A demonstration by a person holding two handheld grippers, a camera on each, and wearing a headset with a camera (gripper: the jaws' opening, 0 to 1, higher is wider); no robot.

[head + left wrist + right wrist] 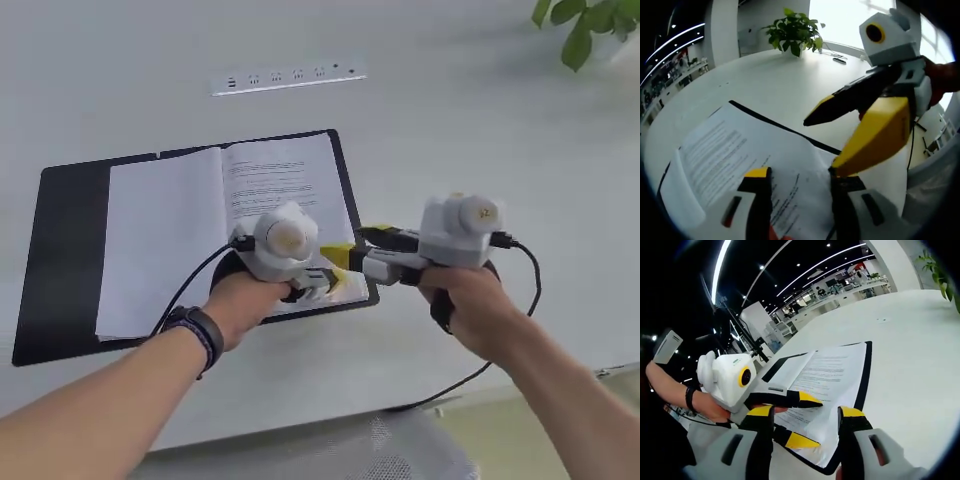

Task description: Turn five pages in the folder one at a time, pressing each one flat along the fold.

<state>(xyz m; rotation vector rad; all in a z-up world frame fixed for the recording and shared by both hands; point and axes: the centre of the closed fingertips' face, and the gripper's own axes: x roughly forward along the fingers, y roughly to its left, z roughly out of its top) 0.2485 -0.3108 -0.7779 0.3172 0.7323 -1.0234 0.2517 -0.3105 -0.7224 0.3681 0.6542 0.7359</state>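
A black folder point(70, 250) is laid open and flat on the white desk point(480, 130), turned slightly so that its right end sits farther away. Inside it, two white pages are parted along a fold point(223, 200) down the middle. The left page point(160, 240) is seen blank, and the right page point(285, 180) is printed with lines of small text. A broad strip of black cover is left bare at the left.

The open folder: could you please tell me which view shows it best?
The head view: nearly the whole folder lies open there, both pages visible. The left gripper view catches its printed page close up; the right gripper view sees it obliquely.
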